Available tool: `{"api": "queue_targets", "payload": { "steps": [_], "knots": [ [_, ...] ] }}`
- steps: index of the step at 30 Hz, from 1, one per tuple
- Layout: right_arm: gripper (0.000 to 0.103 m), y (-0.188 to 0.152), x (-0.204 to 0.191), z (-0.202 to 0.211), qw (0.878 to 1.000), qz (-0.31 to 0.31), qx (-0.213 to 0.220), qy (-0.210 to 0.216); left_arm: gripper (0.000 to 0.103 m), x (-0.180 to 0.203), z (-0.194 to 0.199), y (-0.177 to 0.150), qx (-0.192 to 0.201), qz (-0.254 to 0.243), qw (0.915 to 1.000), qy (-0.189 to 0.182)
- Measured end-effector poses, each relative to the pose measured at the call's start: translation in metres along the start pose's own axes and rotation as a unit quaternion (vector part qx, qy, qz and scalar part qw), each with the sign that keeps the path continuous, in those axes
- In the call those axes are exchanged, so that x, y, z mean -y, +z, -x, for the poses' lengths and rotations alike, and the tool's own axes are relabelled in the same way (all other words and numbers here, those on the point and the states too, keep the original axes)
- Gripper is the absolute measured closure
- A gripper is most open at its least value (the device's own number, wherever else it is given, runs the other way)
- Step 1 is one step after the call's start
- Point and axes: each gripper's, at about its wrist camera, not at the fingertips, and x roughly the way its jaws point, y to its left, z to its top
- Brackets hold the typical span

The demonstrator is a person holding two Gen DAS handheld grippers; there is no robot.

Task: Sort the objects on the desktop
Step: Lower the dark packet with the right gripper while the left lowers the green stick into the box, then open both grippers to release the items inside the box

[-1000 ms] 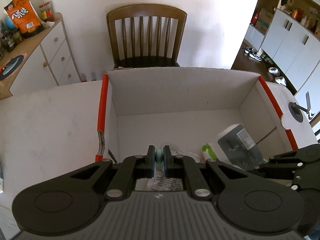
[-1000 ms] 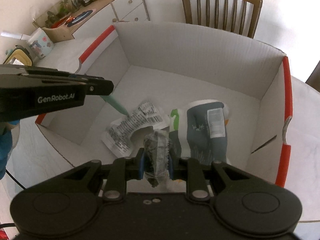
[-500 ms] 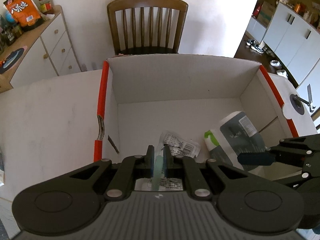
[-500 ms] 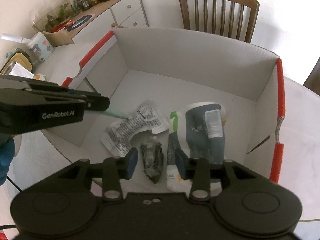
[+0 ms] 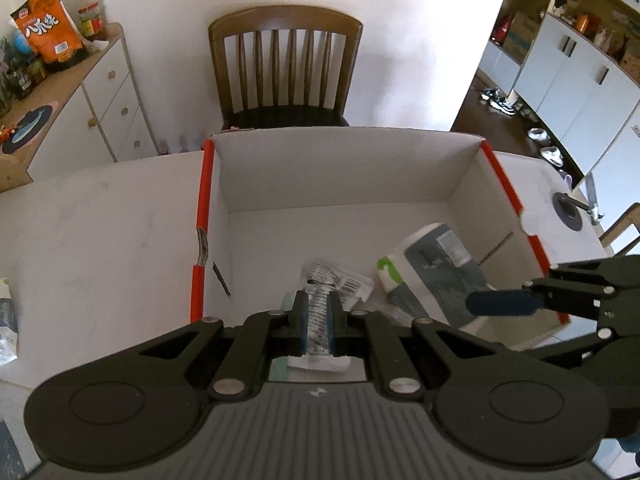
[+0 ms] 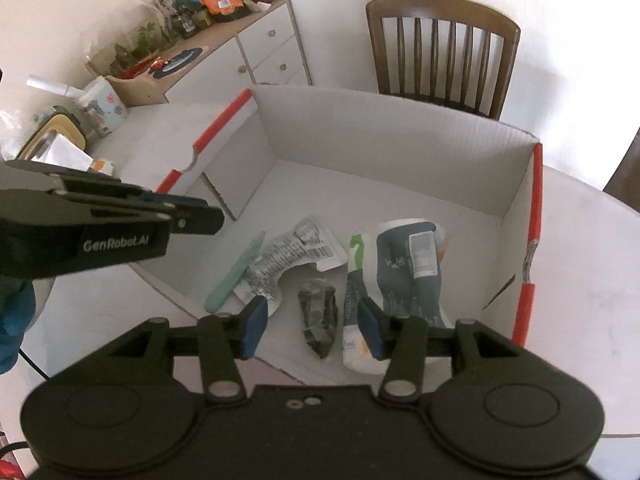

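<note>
A white cardboard box (image 5: 344,168) with red rims (image 6: 532,240) sits on the table. In it lie a pale green stick (image 6: 236,272), a crumpled printed wrapper (image 6: 296,248), a dark crumpled packet (image 6: 318,320) and a grey-white pouch (image 6: 404,268) with a green spout. My left gripper (image 5: 318,322) hangs over the box's near edge, slightly open and empty; it also shows in the right wrist view (image 6: 192,216). My right gripper (image 6: 312,326) is wide open above the dark packet, not touching it.
A wooden chair (image 5: 286,68) stands behind the box. A white sideboard (image 5: 100,108) with an orange snack bag (image 5: 46,30) is at the back left. Tissue boxes and a patterned cup (image 6: 100,108) stand on the table's left part.
The left gripper opened and the green stick dropped into the box. The right gripper opened, let the dark packet fall into the box, and drew back upward.
</note>
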Motion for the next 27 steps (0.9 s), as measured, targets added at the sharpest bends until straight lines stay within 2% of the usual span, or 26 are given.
{"api": "queue_targets", "payload": {
  "steps": [8,19,27],
  "knots": [
    [0.053,-0.006,-0.003,0.024,1.000,0.010,0.015,0.000,0.096,0.010,0.029,-0.014,0.011,0.000,0.9999,-0.011],
    [0.053,-0.024,-0.014,0.051,0.999,0.019,0.029,-0.008,0.096,0.019,0.068,-0.048,0.024,0.004,0.9992,-0.031],
    [0.052,-0.047,-0.031,0.072,0.999,0.013,0.037,-0.015,0.096,0.019,0.092,-0.073,0.035,-0.014,0.9982,-0.048]
  ]
}}
